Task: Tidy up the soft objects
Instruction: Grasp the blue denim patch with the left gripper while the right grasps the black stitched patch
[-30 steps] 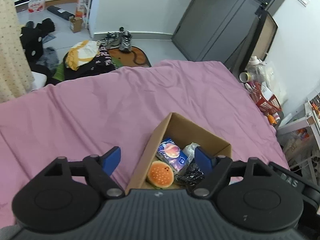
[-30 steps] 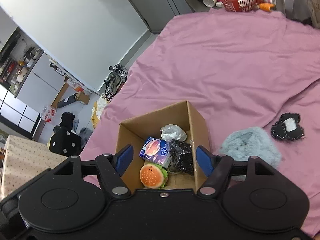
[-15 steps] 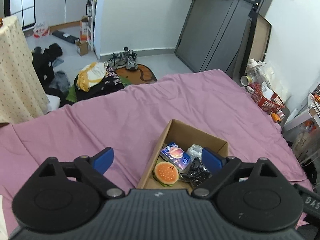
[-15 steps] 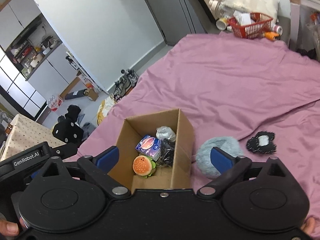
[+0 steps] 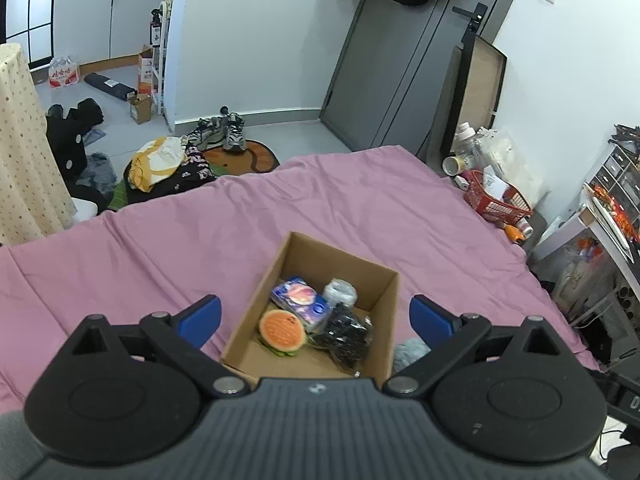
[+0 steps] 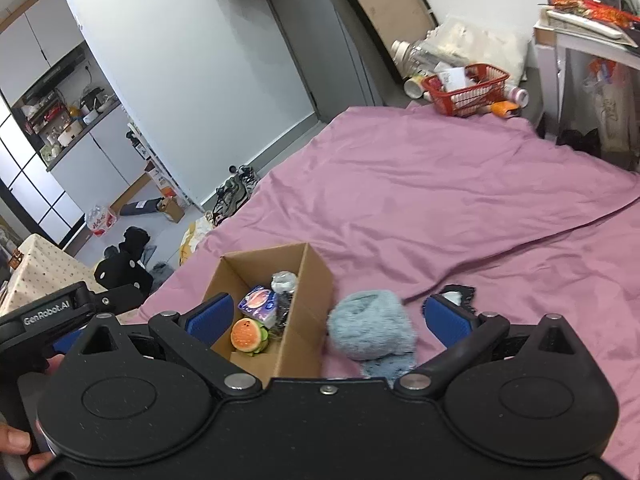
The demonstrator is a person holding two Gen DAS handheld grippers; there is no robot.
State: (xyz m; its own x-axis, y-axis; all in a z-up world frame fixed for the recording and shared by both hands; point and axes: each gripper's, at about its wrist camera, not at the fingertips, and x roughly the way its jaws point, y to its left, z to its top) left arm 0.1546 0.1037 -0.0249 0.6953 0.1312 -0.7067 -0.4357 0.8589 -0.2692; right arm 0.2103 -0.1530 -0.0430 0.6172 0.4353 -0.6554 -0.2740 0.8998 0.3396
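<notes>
Fluffy pale-blue plush ball [image 6: 370, 330] lies on the pink bedsheet [image 6: 460, 200], touching the open cardboard box [image 6: 304, 320]. Both right gripper [image 6: 332, 316] and left gripper [image 5: 316, 316] hover released; centre the right's 2 fingers, squeeze gently.

Pink bed [image 6: 460, 200]; on it cardboard box [image 6: 308, 320]; blue fluffy item [image 6: 370, 330]; black-white piece [image 6: 458, 294]

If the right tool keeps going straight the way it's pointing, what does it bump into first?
Probably the fluffy blue-grey soft thing on the pink bedsheet, just right of the cardboard box. The open right tool straddles both, so depth is uncertain; it might clip the box wall instead.
</notes>
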